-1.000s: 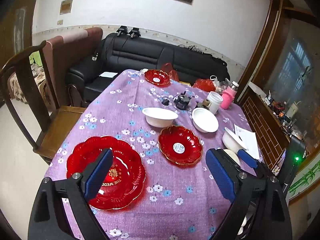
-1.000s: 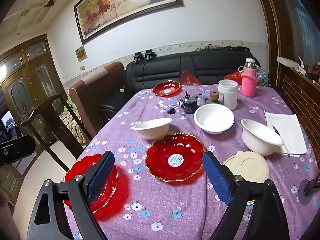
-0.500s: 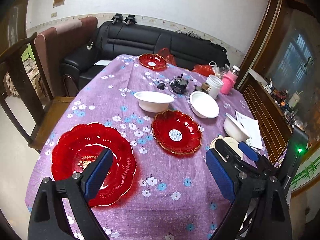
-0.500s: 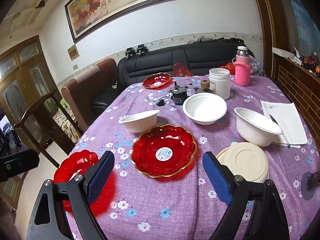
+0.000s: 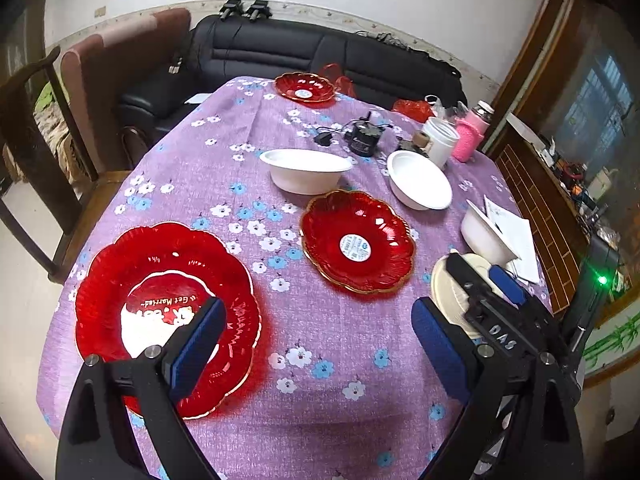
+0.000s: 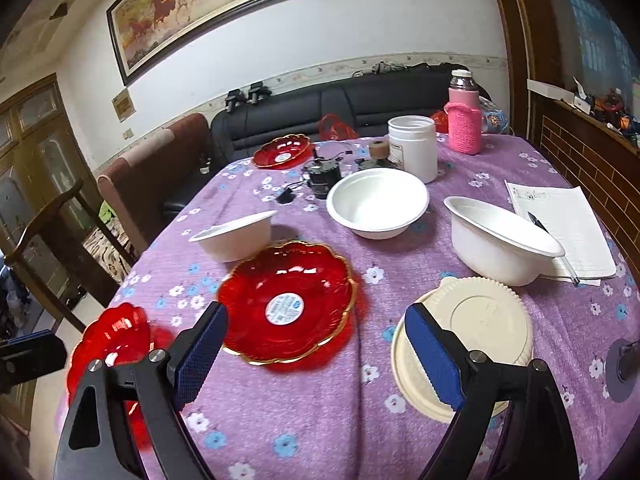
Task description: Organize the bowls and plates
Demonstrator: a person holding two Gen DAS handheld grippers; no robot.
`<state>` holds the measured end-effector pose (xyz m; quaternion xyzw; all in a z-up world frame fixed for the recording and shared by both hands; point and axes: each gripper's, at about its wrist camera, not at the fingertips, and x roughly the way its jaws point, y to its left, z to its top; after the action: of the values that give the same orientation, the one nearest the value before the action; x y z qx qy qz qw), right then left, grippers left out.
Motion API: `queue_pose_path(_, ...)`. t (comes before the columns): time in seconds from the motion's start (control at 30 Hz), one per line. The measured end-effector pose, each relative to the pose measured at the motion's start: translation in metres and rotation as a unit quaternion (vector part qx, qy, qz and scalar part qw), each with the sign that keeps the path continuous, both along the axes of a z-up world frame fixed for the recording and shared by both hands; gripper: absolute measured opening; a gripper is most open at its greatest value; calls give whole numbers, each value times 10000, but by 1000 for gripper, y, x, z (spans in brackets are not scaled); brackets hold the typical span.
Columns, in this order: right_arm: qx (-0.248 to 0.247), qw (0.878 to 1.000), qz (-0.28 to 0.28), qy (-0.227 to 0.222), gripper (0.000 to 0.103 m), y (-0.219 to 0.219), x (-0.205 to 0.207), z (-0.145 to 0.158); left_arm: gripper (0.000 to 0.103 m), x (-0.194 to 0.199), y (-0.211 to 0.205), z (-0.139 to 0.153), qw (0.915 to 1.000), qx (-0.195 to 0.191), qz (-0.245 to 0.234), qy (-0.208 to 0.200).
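- Left gripper (image 5: 318, 344): jaws wide apart, holding nothing, above the near end of the table (image 5: 332, 420), which wears a purple flowered cloth.
- Big red plate (image 5: 168, 312): at the near left corner, flat on the cloth; the left blue pad (image 5: 196, 354) overlaps it in the left wrist view, and contact cannot be told.
- Red plate (image 5: 356, 246): near the middle, with a white sticker in its centre, well apart from the big one.
- Left bowl (image 5: 306, 170): white, upright, just beyond the red plate.
- Middle bowl (image 5: 420, 184): white, to the right of the left bowl, tilted a little toward the camera.
- Far red plate (image 5: 305, 87): at the far end, near the black sofa (image 5: 320, 56).
- Right bowl (image 6: 500, 242): white, beside the paper (image 6: 564, 228), its rim just beyond the cream plate (image 6: 476, 328).
- Cream plate: face down at the near right, partly behind the right pad (image 6: 434, 360).
- Right gripper (image 6: 316, 354): jaws wide apart and empty, above the near edge between the red plate and the cream plate.
- White jar (image 6: 412, 148) and pink bottle (image 6: 464, 120): standing at the far right.
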<state>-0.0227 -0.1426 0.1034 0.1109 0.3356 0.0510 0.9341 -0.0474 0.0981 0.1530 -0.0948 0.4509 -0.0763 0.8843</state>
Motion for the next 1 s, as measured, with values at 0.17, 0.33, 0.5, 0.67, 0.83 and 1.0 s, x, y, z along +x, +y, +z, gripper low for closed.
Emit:
queue_pose_path(0.17, 215, 9988, -431, 98, 93, -36, 14, -11, 93, 14, 28, -7, 9988, -189, 455, 48)
queue_pose_path(0.33, 422, 9957, -814, 137, 92, -66, 25, -17, 93, 30, 50, -17, 9958, -349, 838, 98)
queue_pose_path(0.5, 720, 9942, -752, 257, 93, -65, 42, -16, 93, 49, 46, -31, 9950, -419, 893, 183)
queue_pose_path(0.67, 757, 9955, -461, 345, 93, -37, 61, -17, 93, 76, 23, -46, 9958, -373, 773, 312)
queue_pose_path(0.83, 673, 9958, -250, 572, 93, -14, 81, -29, 93, 101, 6, -58, 9961, -265, 700, 471)
queue_pose_path(1.0, 717, 9952, -152, 655, 93, -11, 87, -40, 93, 143, 18, -52, 9929, -643, 912, 403)
